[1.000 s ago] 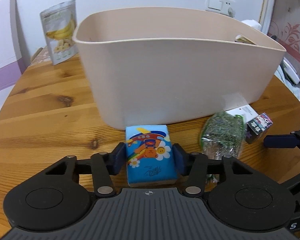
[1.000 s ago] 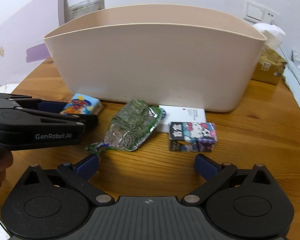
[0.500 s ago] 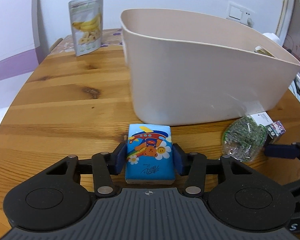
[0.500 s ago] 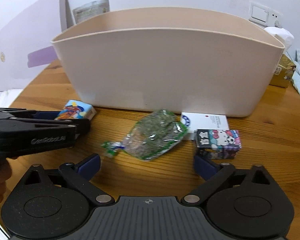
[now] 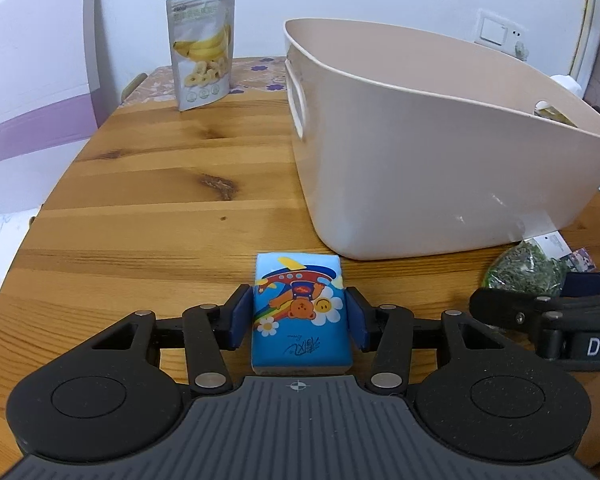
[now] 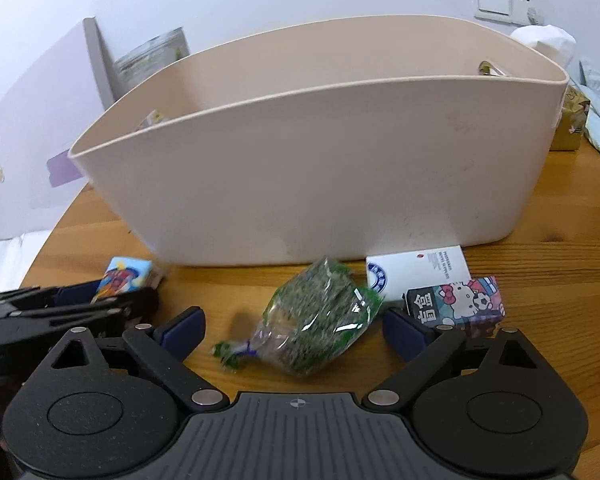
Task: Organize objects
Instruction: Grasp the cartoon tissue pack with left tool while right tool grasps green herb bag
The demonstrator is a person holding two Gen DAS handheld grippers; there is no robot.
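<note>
Clamping the blue tissue pack [image 5: 300,312] between the pads of my left gripper [image 5: 298,322], I hold it low over the wooden counter [image 5: 160,200], just near of the beige tub's [image 5: 440,168] near-left corner; whether the pack's underside touches the wood I cannot tell, since my own body hides its near end. From my right wrist view the same pack [image 6: 124,276] shows only as a sliver of its printed top behind the left gripper's [image 6: 112,304] dark arm. My right gripper [image 6: 296,330] has its jaws spread wide apart, one on either side of the clear bag of dried green herbs [image 6: 316,320], which lies on the counter touching neither pad that I can see. The bag is blurred, so its tied near-left end is hard to read. Right of it sits a small cartoon-cat box [image 6: 456,306], its lower edge cut off by my right finger, and behind that a flat white carton [image 6: 416,272] partly covered by both the box and the bag. The tub stands far of all these, its inside mostly hidden by its tall wall; only scraps of something pale show at its left and right inner ends. In the left wrist view a banana-chip pouch [image 5: 201,46] stands upright at the far left of the counter, well apart from the tub, and the herb bag [image 5: 528,272] is half hidden behind my right gripper [image 5: 548,316].
</note>
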